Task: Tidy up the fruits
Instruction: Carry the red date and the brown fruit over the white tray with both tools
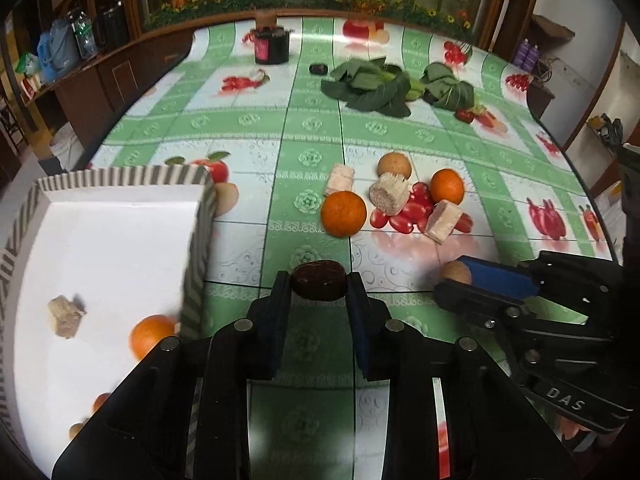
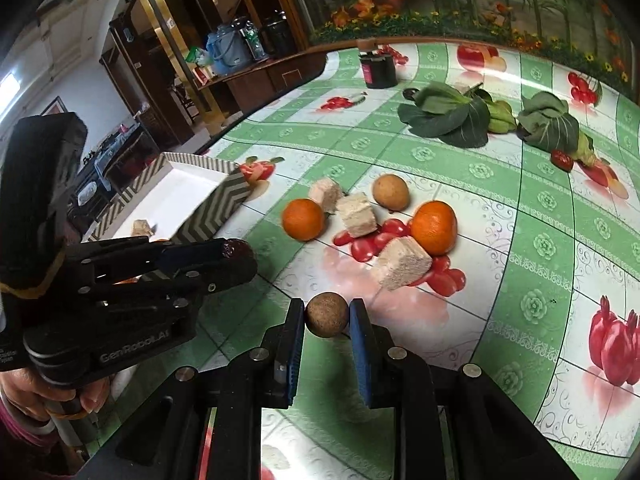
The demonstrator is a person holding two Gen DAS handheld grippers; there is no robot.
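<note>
Left wrist view first: my left gripper (image 1: 319, 282) is clamped on a dark red date (image 1: 319, 280), pinched only at the very tips of the pads. That's the bit that worries me, since the date is smooth and oval and could squirt out if I swing hard toward the striped tray (image 1: 200, 216) on my left. The tray already has an orange (image 1: 150, 336) and a pale chunk (image 1: 64, 316) in it, and its near wall stands between the date and the white floor, so coming in low could clip the wall and knock the date loose. My right gripper (image 1: 456, 276) shows at the right edge, close by, so the two tools could bump if both head for the tray together.

Right wrist view: the right gripper (image 2: 326, 316) is closed on a small brown round fruit (image 2: 327, 315), again right at the fingertips. It's a ball, so it'll probably roll off across the slick tablecloth (image 2: 520, 240) if it slips. The left gripper (image 2: 236, 252) sits between me and the tray here. The remaining pile, oranges (image 2: 303, 219), cherry tomatoes (image 2: 364, 246) and cubes (image 2: 402, 264), waits well ahead.
</note>
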